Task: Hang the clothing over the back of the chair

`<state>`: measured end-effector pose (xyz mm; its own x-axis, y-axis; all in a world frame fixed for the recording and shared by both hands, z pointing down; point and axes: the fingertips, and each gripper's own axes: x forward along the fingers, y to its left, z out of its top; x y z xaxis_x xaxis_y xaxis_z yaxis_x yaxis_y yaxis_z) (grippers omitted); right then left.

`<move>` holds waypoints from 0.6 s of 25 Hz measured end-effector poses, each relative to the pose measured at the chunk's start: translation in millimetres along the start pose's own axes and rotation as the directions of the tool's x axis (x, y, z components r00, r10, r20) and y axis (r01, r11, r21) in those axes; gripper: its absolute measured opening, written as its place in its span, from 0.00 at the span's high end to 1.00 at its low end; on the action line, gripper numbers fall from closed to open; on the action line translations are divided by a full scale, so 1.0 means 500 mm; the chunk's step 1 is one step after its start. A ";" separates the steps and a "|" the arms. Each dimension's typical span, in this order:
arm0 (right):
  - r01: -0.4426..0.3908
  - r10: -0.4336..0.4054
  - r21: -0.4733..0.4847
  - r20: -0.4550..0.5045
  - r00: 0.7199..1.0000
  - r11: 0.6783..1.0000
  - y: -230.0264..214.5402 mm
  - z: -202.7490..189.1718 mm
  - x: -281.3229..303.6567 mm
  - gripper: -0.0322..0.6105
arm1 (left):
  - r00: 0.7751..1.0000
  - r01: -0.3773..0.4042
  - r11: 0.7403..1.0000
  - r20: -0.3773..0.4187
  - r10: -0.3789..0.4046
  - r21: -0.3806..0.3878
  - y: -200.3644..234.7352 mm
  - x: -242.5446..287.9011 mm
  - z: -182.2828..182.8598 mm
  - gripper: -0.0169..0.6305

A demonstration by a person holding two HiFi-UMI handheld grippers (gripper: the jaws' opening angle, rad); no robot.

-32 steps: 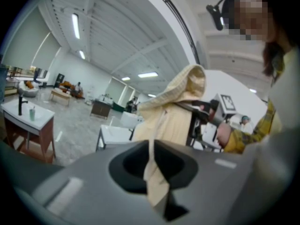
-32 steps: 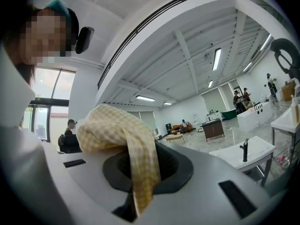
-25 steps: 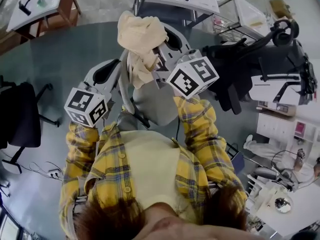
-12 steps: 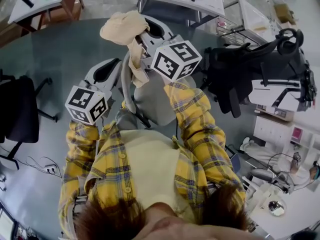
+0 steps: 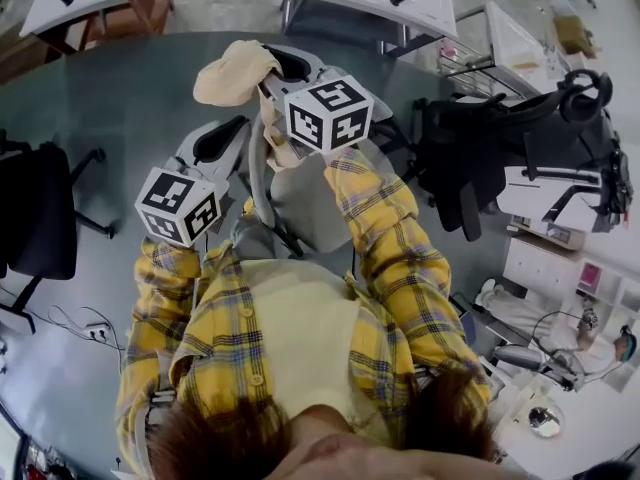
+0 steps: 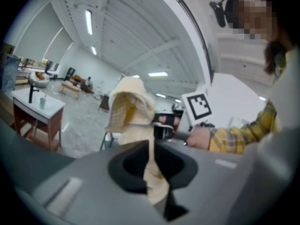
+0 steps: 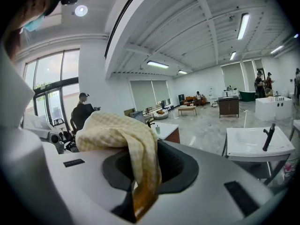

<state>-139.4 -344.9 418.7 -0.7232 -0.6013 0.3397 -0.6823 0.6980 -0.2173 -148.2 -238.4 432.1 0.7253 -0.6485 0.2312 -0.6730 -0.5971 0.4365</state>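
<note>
Cream checked clothing [image 5: 235,71] is hanging in the air over the grey chair [image 5: 312,208]. I can't tell if its tail is touching the chair's back. I'm holding it with both: the left gripper [image 6: 154,182] is pinching a lower strip, and the right gripper [image 7: 140,191] is clamping the bunched top, jaws narrow on the fabric. To drape it well I'm thinking: spread the two grips apart to open the cloth, carry it across the top edge of the chair's back so it's falling on both sides, and release only then. I'm seeing no containers in play.
</note>
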 end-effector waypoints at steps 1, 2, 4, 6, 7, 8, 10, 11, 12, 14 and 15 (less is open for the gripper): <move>0.010 -0.011 -0.021 -0.031 0.999 1.000 -0.002 -0.013 0.007 0.89 | 1.000 -0.001 1.000 -0.001 0.001 -0.002 0.003 0.000 -0.001 0.92; 0.022 -0.025 -0.052 -0.064 0.998 0.998 -0.006 -0.027 0.015 0.88 | 1.000 -0.002 1.000 -0.003 0.002 -0.005 0.005 0.000 -0.002 0.92; 0.038 -0.054 -0.121 -0.135 0.989 0.992 -0.014 -0.056 0.028 0.86 | 1.000 0.001 1.000 -0.007 -0.001 -0.007 0.007 0.000 -0.004 0.92; 0.031 -0.067 -0.178 -0.196 0.978 0.984 -0.016 -0.084 0.039 0.83 | 1.000 0.003 1.000 -0.010 -0.003 -0.005 0.008 0.001 -0.005 0.92; 0.019 -0.065 -0.206 -0.221 0.973 0.978 -0.014 -0.096 0.043 0.81 | 1.000 0.001 1.000 -0.009 -0.001 -0.006 0.009 0.001 -0.005 0.92; 0.001 -0.060 -0.235 -0.244 0.968 0.972 -0.010 -0.107 0.046 0.79 | 1.000 -0.006 1.000 -0.005 0.006 -0.010 0.014 0.001 -0.003 0.92; -0.045 -0.044 -0.295 -0.287 0.957 0.954 0.006 -0.125 0.050 0.74 | 0.999 -0.031 0.999 0.008 0.031 -0.024 0.029 -0.003 0.000 0.92; -0.071 -0.034 -0.323 -0.308 0.951 0.944 0.014 -0.134 0.051 0.71 | 0.999 -0.045 0.999 0.014 0.045 -0.030 0.038 -0.005 0.002 0.92; -0.096 -0.025 -0.349 -0.327 0.945 0.932 0.022 -0.142 0.050 0.69 | 0.998 -0.057 0.998 0.018 0.057 -0.035 0.047 -0.006 0.004 0.92; -0.141 -0.006 -0.388 -0.354 0.935 0.911 0.035 -0.155 0.047 0.66 | 0.997 -0.072 0.997 0.023 0.073 -0.037 0.060 -0.008 0.007 0.92; -0.158 0.004 -0.399 -0.361 0.933 0.903 0.040 -0.160 0.045 0.66 | 0.997 -0.077 0.996 0.024 0.078 -0.036 0.064 -0.008 0.008 0.92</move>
<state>-160.7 -313.3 494.9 -0.6386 -0.4177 0.6463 -0.4597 0.8806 0.1149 -173.4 -256.9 441.9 0.6671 -0.7041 0.2435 -0.7211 -0.5282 0.4482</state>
